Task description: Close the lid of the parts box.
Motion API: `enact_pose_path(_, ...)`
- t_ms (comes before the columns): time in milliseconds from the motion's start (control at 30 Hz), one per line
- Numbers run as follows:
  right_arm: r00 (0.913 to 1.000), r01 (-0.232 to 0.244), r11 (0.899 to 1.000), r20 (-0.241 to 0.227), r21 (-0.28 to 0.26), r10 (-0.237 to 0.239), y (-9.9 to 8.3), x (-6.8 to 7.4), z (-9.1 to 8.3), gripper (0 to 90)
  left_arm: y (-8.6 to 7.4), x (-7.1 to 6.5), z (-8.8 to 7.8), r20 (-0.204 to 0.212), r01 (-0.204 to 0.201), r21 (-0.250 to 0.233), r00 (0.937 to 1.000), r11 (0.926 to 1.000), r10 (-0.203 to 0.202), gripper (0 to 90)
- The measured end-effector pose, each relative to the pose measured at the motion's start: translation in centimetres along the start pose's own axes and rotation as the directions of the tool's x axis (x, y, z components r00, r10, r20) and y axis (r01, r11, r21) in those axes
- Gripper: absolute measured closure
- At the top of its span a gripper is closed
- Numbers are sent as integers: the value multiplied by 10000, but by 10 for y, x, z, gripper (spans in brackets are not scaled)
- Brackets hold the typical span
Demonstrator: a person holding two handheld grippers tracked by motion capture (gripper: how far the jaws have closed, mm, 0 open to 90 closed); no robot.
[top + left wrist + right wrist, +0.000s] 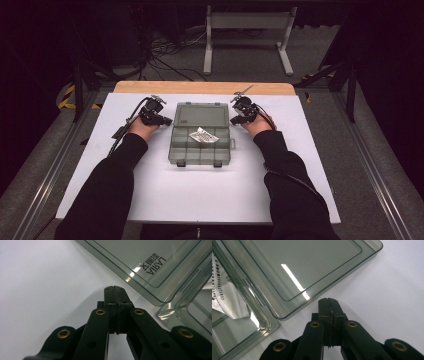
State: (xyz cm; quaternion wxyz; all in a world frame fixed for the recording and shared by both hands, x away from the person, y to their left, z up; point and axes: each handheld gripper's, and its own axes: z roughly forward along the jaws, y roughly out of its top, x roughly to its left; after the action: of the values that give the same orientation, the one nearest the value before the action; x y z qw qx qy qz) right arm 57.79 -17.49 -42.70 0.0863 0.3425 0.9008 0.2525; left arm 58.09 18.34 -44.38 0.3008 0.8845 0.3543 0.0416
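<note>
The box [201,134] sits mid-bench, lid [202,115] flung open on the far side. Smoky clear plastic, hard, glossy, thin-walled; I'd guess light and slippery, so take the lid by its side edges. A crinkly packet [202,135] lies in one compartment. Left gripper [167,121] and right gripper [234,120] flank the lid, jaws together, empty, on the matte white bench [150,190].

Lid [140,255] of clear box: black print "LARIA" [155,265], upside down in the left gripper view, with a line of smaller characters beside it, not legible. Paper slip [222,287] inside box [242,335]: rows of small black print, digits and characters, too small to read.
</note>
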Motion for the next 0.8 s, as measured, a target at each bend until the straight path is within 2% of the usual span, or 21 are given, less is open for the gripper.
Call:
enact_pose_path(333, 9999, 96, 9999, -35, 94, -96, 0, 1, 3, 899, 0, -3, 2, 246, -46, -68, 9997, 10000, 47, 893)
enact_pose_path(433, 10000, 69, 9999, -43, 79, -68, 0, 1, 4, 899, 1, -4, 3, 294, -165, -87, 9994, 9998, 168, 892)
enact_pose_path(800, 9999, 156, 9998, -28, 102, -156, 0, 2, 5, 899, 1, -4, 3, 259, -179, -43, 9995, 9998, 180, 896)
